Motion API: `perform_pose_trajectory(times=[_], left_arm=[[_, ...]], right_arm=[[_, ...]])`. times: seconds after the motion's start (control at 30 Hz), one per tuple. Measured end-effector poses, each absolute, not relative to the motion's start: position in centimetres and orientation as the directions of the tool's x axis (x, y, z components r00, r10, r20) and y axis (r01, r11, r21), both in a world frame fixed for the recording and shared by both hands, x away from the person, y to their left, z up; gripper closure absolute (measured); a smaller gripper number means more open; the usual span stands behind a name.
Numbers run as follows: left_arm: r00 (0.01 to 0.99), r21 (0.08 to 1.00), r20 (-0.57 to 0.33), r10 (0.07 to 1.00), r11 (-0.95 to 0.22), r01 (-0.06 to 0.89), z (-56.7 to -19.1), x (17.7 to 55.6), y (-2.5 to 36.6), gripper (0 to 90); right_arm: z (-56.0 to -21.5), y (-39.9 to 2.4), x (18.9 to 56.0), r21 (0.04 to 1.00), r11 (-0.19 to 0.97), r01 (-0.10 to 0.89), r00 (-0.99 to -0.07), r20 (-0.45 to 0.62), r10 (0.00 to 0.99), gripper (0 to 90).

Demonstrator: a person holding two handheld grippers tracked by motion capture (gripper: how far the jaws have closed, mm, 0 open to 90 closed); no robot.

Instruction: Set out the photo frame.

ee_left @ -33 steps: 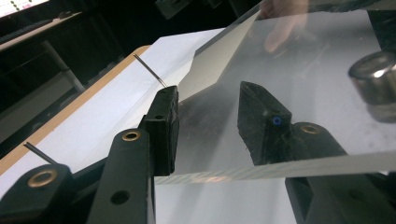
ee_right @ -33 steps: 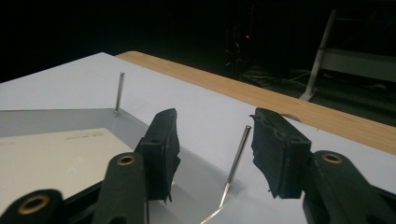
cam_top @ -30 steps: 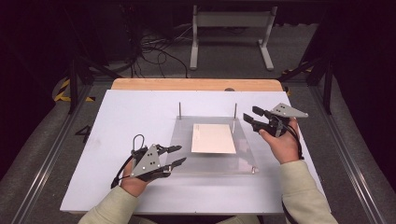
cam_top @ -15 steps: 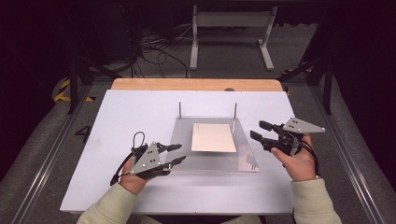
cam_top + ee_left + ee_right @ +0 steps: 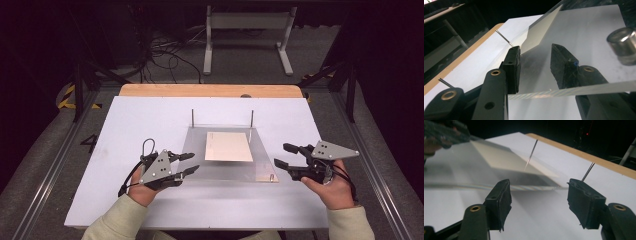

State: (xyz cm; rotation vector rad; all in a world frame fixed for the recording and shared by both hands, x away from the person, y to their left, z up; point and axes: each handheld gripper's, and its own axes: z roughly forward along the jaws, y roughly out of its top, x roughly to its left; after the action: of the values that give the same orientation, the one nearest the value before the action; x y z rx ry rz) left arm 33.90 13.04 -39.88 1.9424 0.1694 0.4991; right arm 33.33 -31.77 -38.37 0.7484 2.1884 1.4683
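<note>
Clear sheet held at its near-left edge, right gripper off to the side

The clear acrylic sheet lies mid-table with a cream card on it, two thin metal pins standing at its far edge. The left gripper has its jaws partly closed over the sheet's near-left edge, one jaw above and one below. The right gripper sits just right of the sheet, its jaws having just been opening, nothing between them. All rests on a white board over a wooden table; beyond, a dark floor with cables and a grey stand.
</note>
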Motion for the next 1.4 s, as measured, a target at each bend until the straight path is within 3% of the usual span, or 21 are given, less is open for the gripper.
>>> perform_pose_trajectory(times=[0.4, 0.63, 0.83, 1.0, 1.4], left_arm=[[0.903, 0.903, 0.262, 0.341, -0.417, -0.104, -39.8, 33.9, 13.0, 58.9], [0.904, 0.904, 0.262, 0.339, -0.415, -0.106, -39.8, 33.9, 13.0, 58.8], [0.904, 0.904, 0.260, 0.340, -0.414, -0.105, -39.8, 33.9, 12.9, 58.8], [0.903, 0.907, 0.257, 0.346, -0.408, -0.102, -39.7, 33.9, 12.9, 59.2], [0.903, 0.922, 0.216, 0.370, -0.381, -0.065, -38.7, 34.0, 13.2, 59.2]], right_arm=[[-39.2, -29.5, 31.6, 0.917, 0.392, 0.069, -0.829, -0.166, 0.534, 25.2], [-39.1, -27.7, 31.8, 0.929, 0.369, 0.016, -0.846, -0.184, 0.501, 26.1], [-39.1, -26.4, 32.1, 0.913, 0.406, -0.035, -0.841, -0.247, 0.481, 34.4], [-39.0, -26.0, 32.3, 0.922, 0.387, -0.034, -0.853, -0.229, 0.470, 54.4], [-38.0, -25.9, 32.4, 0.928, 0.371, -0.040, -0.848, -0.228, 0.478, 57.8]])
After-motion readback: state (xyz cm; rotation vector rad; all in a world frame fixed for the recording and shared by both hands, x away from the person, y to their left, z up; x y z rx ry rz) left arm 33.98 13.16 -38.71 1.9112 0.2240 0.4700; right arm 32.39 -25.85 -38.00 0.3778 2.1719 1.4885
